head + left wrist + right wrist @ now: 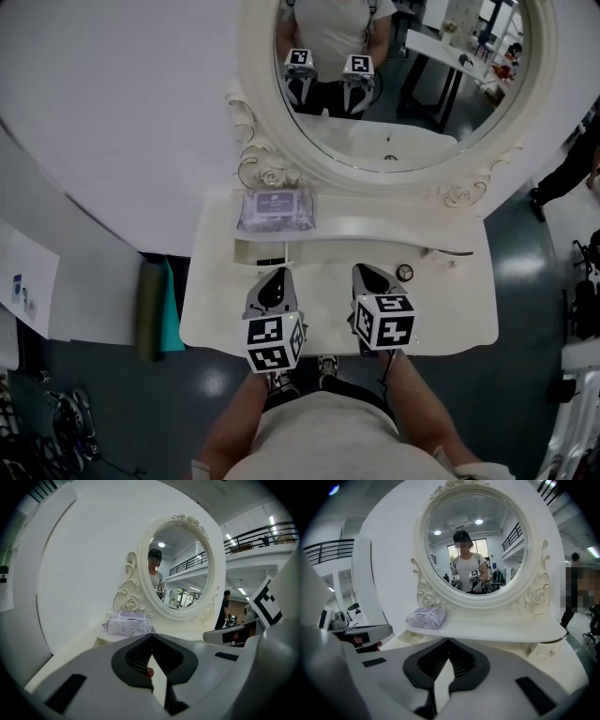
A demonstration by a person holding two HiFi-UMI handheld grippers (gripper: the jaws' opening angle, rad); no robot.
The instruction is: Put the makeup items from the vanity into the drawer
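The purple packet (pixel 277 208) lies flat on the little shelf (pixel 375 228) under the round mirror (pixel 394 84), at the shelf's left end, next to the curly flower carving. It looks like the 1 makeup thing left out to put away. Just below it, a small drawer (pixel 267 250) seems to be pulled out a bit, so the packet has only a short way to go.

The 2 tongs are side by side over the front of the white vanity top (pixel 450 309), near the person and well apart from the packet. The left gripper (pixel 151 638) has its tips pressed together and grips nothing I can name. A tiny pink spot shows low behind the tips, and I cannot tell what it is. The right gripper (pixel 448 641) is closed tight and empty. I think both are waiting.

A small round thing (pixel 404 273) sits near the right one. Nothing blocks the way to the packet, but closed tips must open first.
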